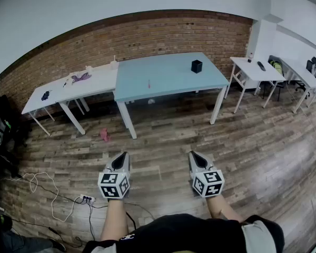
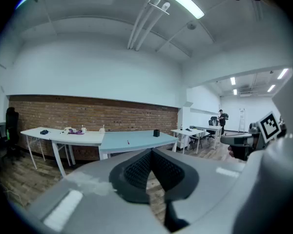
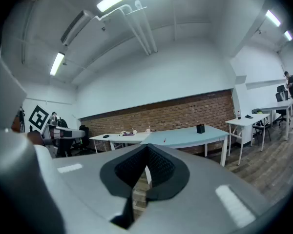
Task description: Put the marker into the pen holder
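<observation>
My left hand-held gripper (image 1: 124, 155) and right hand-held gripper (image 1: 193, 154) hang low, jaws together and empty, since the marker (image 1: 149, 83) lies far off on the blue bench (image 1: 174, 77), apart from the pen holder (image 1: 196, 66).

Lower centre-left of the head view: left gripper (image 1: 125, 155), a pale grey tapered shell with a dark tip and a white cube (image 1: 114, 185) bearing black square markers at its rear. Lower centre-right: right gripper (image 1: 193, 154), same build, with its own marker cube (image 1: 208, 183). Both gripper views show smooth grey jaw housings, each with a pale rectangular mark, and black pads (image 2: 136, 168) with fine cross-hatched texture. Bottom edge of the head view: black top (image 1: 174, 235). The sleeve (image 1: 257, 237) at lower right appears light grey and is partly cut off.
</observation>
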### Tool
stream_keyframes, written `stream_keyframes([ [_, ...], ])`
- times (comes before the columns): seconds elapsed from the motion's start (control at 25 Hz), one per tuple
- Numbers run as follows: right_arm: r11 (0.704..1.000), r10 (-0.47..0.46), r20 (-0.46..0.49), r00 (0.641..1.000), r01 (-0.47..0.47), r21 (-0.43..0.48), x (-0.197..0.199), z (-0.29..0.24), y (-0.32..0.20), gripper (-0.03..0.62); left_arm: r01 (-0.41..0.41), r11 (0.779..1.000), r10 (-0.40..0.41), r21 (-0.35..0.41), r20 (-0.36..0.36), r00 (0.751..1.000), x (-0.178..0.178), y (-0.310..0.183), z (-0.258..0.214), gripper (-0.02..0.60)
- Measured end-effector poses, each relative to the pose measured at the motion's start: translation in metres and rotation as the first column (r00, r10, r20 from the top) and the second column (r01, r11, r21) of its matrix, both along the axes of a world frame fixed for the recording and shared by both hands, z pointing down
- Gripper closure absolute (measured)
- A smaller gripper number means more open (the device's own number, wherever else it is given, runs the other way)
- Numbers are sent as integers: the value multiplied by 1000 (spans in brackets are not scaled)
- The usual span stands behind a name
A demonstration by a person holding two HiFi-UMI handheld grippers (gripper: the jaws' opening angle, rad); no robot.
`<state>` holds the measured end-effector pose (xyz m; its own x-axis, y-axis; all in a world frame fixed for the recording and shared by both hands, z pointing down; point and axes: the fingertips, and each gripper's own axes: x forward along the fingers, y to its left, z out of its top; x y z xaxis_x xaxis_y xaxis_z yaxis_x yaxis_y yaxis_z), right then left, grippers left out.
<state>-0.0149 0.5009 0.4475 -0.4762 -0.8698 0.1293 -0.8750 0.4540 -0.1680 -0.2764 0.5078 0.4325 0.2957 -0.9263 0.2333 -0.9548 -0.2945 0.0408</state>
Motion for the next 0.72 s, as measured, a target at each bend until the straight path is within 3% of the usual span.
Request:
stream_keyframes([
  [0.12,1000,24,-22,999,-24,-7,-2,3,-1,591,-8,1000,9,-15,29,1000,-4,-3,3,575],
  [0.44,999,33,-48,998,-35,-35,-29,9,-4,589,-19,1000,19,-22,8,1000,-27,-7,5,575],
  [0.72,999,28,-51,998,-30,-30,-79,8,2,589,-49,998,49,-28,2,999,-69,-5,13,574],
])
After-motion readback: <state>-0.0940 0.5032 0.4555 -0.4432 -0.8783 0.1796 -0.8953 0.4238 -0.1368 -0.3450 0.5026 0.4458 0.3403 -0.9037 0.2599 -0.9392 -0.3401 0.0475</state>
